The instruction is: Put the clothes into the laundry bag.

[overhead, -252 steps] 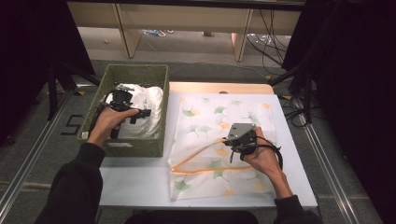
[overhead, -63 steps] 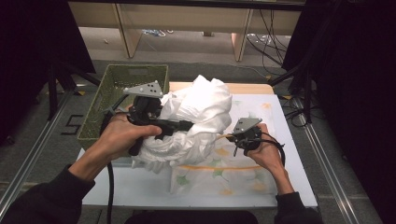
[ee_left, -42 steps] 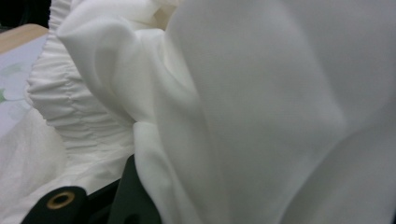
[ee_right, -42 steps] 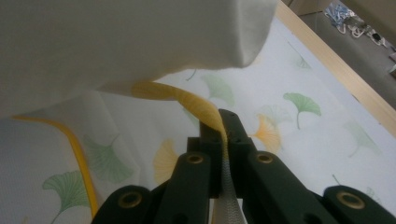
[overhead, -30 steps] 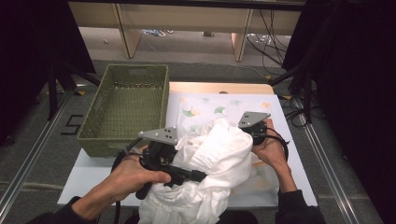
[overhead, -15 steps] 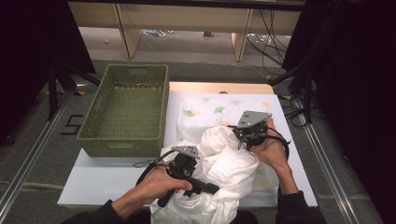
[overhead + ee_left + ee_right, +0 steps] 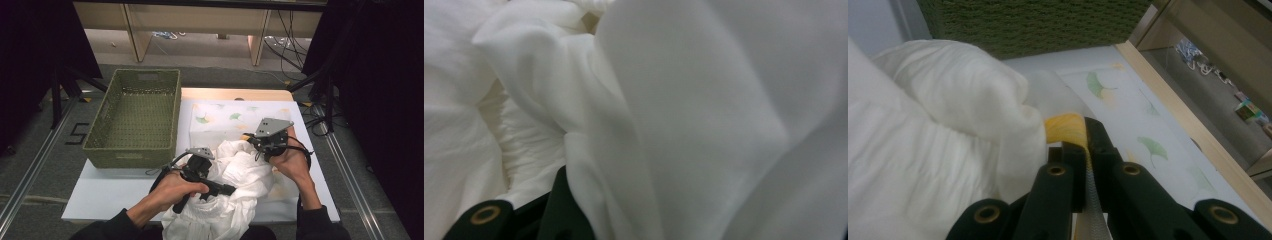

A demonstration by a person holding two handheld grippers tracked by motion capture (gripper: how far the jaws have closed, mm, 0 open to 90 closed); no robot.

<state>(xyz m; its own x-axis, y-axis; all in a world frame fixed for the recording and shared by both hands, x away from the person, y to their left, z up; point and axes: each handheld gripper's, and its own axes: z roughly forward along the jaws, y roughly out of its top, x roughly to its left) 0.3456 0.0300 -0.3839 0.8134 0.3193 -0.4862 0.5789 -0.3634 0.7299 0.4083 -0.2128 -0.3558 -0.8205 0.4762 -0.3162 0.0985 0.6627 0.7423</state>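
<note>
Both grippers clamp cloth: my left gripper [image 7: 220, 189] has dragged the white garment [image 7: 240, 195] from the basket [image 7: 131, 150] to the near edge, right gripper [image 7: 1084, 145] pinching the bag's yellow-edged mouth [image 7: 1065, 126], so stuffing begins.

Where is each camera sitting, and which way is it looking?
High view: above the person's side, looking forward and down on the white table; both forearms and hands show.
Left gripper view: rides the left gripper, facing the crumpled white cloth; one black jaw shows.
Right gripper view: rides the right gripper, jaws shut on an orange-edged cloth strip, facing the green woven basket.
Shared: white cloth, basket.
</note>
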